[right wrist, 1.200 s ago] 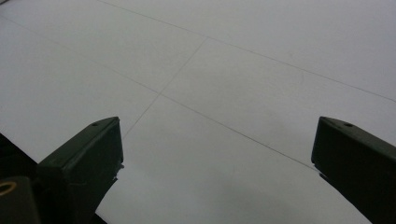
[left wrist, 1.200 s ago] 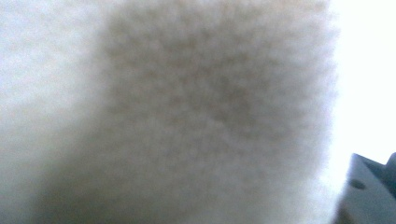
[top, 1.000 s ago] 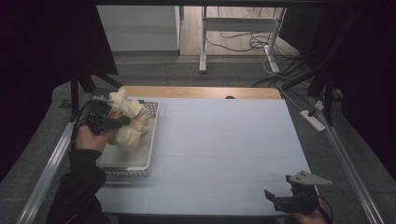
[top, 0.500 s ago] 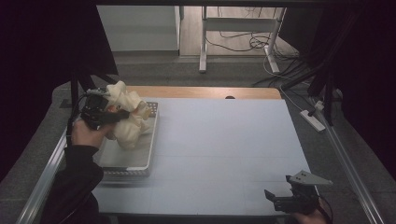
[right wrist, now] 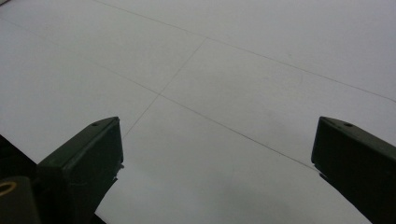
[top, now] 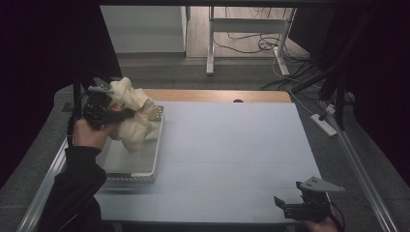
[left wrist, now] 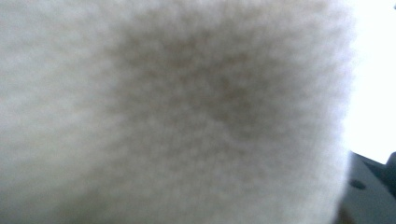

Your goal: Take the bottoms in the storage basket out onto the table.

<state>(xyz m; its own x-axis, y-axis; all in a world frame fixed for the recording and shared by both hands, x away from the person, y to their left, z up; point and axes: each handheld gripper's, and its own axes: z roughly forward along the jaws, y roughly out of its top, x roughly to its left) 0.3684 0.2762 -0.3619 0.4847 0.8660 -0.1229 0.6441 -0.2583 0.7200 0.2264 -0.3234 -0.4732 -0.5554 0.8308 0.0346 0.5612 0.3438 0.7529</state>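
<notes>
A cream fleecy cloth (top: 133, 121) hangs bunched above the far end of a grey tray (top: 130, 164) at the table's left side. My left gripper (top: 124, 115) is shut on the cloth and holds it up, with a hand behind it. In the left gripper view the cloth (left wrist: 177, 116) presses close against the camera and hides the jaws. My right gripper (top: 283, 205) hovers low over the white table top (top: 232, 145) at the near right corner. Its jaws stand wide apart with nothing between them, as the right gripper view (right wrist: 217, 140) shows.
A wooden strip (top: 217, 95) runs along the table's far edge. A power strip (top: 325, 124) lies beside the right rail. Beyond the table are a stand's legs (top: 210, 48) and loose cables (top: 251, 46) on the floor.
My left gripper has risen a little and drawn the cloth higher off the tray. The right gripper has stayed where it was.
</notes>
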